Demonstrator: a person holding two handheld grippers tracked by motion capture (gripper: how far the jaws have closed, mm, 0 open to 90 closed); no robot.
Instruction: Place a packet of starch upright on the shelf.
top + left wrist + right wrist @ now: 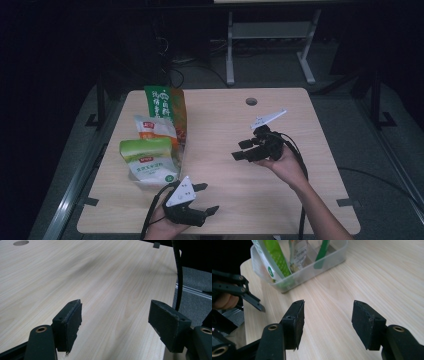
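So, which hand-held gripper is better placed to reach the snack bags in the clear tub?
Left, probably. The left hand-held gripper sits right beside the clear tub of snack bags, open and empty. The right hand-held gripper, also open, is farther across the table.

Wooden table (pixel 220 205), snack packets (pixel 156 145) at left, left tongs (pixel 207 199) and right tongs (pixel 241 150) open, empty.

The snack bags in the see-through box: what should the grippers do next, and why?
Probably ease the right gripper toward the clear box of snack bags. Its jaws are open with nothing between them, they already face the box, and bare table lies between.
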